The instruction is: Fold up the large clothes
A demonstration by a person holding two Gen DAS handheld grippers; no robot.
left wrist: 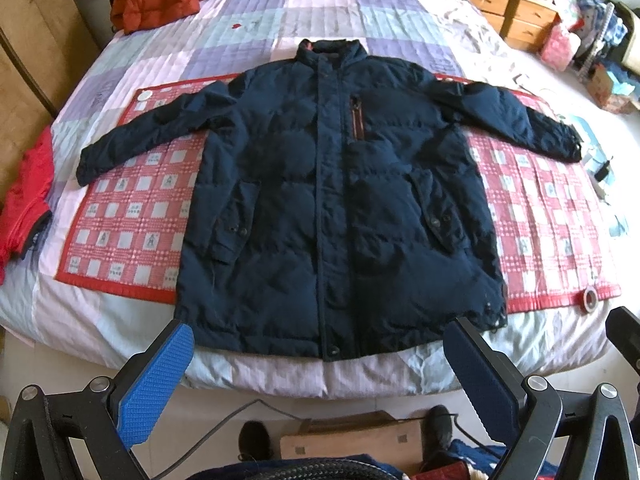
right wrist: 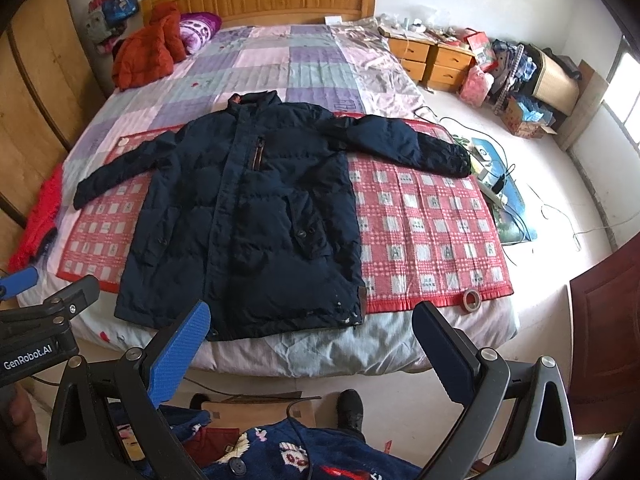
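A large navy padded jacket [left wrist: 332, 200] lies flat and face up on a red checked mat [left wrist: 132, 216] on the bed, sleeves spread to both sides, collar at the far end. It also shows in the right wrist view [right wrist: 248, 224]. My left gripper [left wrist: 320, 340] is open and empty, held above the floor just short of the jacket's hem. My right gripper [right wrist: 312, 320] is open and empty, near the hem's right part. The left gripper's body [right wrist: 36, 320] shows at the left of the right wrist view.
A roll of tape [right wrist: 472, 300] sits on the mat's near right corner. An orange jacket [right wrist: 148, 48] and a red garment [right wrist: 40, 216] lie at the bed's left. Wooden nightstands [right wrist: 432, 60], clutter and cables stand right of the bed. A cardboard box [right wrist: 256, 412] lies by my feet.
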